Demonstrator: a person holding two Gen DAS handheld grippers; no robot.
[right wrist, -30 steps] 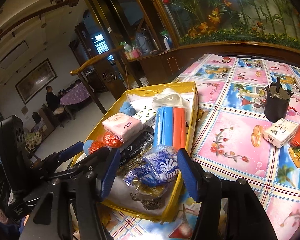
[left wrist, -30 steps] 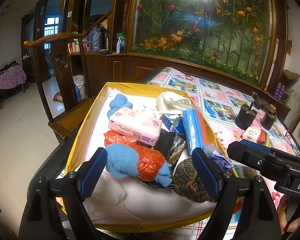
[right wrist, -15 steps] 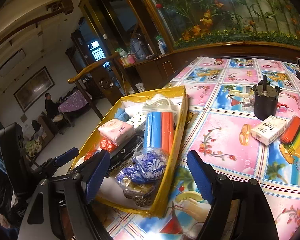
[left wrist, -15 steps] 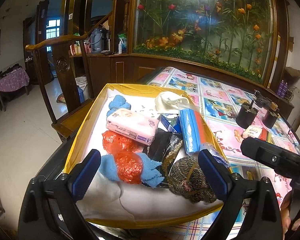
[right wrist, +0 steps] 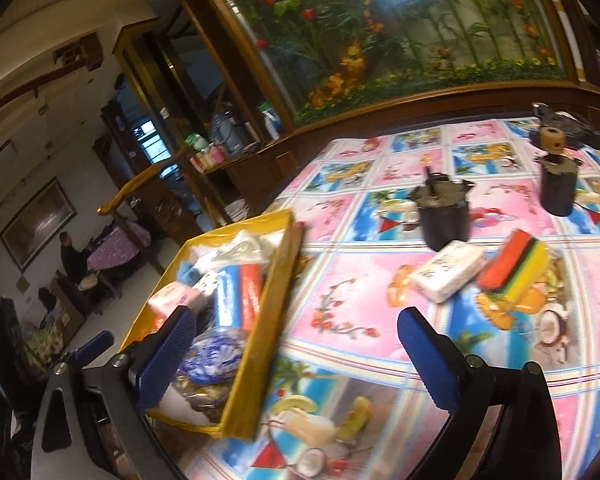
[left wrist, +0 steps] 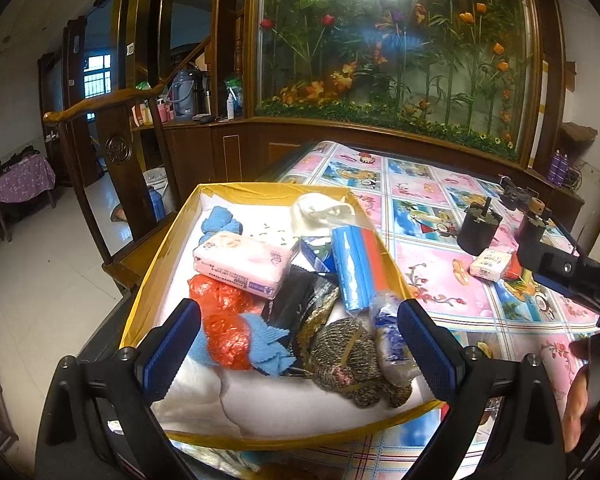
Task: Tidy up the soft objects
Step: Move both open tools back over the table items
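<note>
Nearest the left camera, the left gripper (left wrist: 298, 344) hangs over the near end of the yellow box (left wrist: 160, 264), its blue pads wide apart with nothing pressed between them. Just under it lie the orange bag (left wrist: 224, 320) on a blue cloth (left wrist: 268, 340), a brown knit bundle (left wrist: 344, 356) and a blue-printed packet (left wrist: 388, 336). Further in sit the pink tissue pack (left wrist: 240, 260), the blue-and-orange roll (left wrist: 356, 264) and a white bag (left wrist: 320, 208) at the far end.

Over the tablecloth (right wrist: 340, 280) to the right of the box (right wrist: 260, 340), the right gripper (right wrist: 296, 356) has just been opening and now stands fully apart, empty; that view is blurred. Beyond it, still loose on the table, lie a white tissue pack (right wrist: 448, 276) and, touching it, a striped sponge stack (right wrist: 516, 272). Two black pots (right wrist: 444, 216) stand behind them.

My reading: both drops into the box are done, and the step in hand is the reach for the next soft item. The white pack looks nearest. The next move calls for bringing the right jaws down astride it, probably across its short side, clear of the sponges and the pot, then closing gently since it will squash.
</note>
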